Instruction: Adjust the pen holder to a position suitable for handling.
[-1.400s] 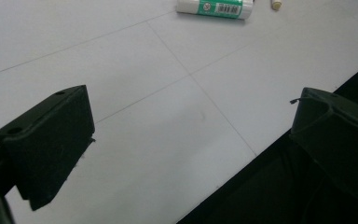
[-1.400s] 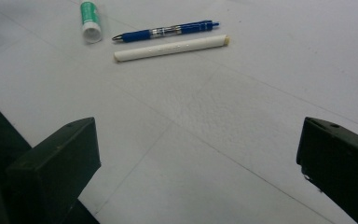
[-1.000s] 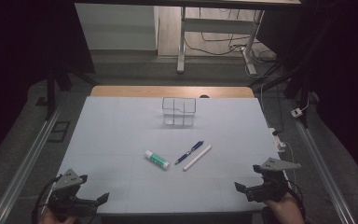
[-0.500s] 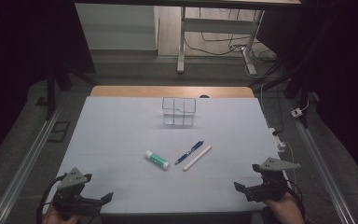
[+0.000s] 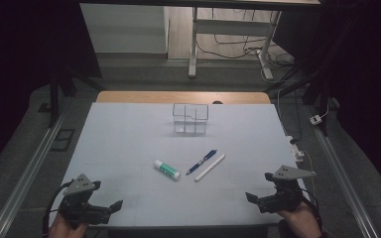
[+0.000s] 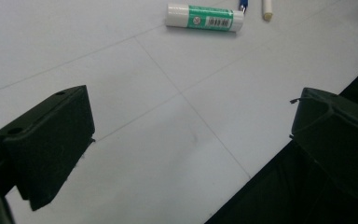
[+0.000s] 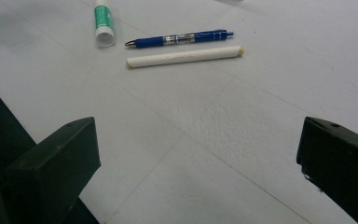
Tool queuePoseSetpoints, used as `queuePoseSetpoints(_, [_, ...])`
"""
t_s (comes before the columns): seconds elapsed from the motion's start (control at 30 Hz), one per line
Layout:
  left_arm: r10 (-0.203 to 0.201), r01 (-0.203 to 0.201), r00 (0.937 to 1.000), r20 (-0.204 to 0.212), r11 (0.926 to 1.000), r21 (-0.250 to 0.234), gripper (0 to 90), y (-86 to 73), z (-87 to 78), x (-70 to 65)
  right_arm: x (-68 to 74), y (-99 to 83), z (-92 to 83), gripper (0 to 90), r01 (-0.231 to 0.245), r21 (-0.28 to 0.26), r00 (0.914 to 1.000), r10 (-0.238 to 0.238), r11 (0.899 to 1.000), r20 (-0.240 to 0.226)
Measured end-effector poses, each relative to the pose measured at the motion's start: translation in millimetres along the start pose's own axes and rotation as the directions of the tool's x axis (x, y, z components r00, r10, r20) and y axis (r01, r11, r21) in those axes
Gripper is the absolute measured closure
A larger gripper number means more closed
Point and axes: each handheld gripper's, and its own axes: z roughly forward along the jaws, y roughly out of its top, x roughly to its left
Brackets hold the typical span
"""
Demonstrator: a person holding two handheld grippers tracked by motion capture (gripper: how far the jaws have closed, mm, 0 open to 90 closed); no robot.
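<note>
White table (image 5: 129,144): both grippers, left (image 5: 110,207) and right (image 5: 252,198), hover spread, empty; reaching the glue stick (image 5: 166,169) or pen (image 5: 202,161) likely comes next.

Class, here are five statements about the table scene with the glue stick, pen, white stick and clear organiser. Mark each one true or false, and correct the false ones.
1. The glue stick lies flat on the table. True.
2. The blue pen stands inside the clear organiser. False: it lies on the table beside the white stick, nearer the person than the organiser.
3. The left gripper has its jaws spread with nothing between them. True.
4. The right gripper is clamped on the white stick. False: its jaws are wide apart and the stick lies beyond them, untouched.
5. The glue stick has a green label. True.
</note>
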Motion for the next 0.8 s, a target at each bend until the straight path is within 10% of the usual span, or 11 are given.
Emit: queuePoseSetpoints(0.8, [0.105,-0.103,0.991,0.083,0.9944,-0.021,0.0,22.4,26.1,6.0,5.9,20.5,25.0,0.0,0.052,-0.014,0.9959,-0.052,0.999,-0.074])
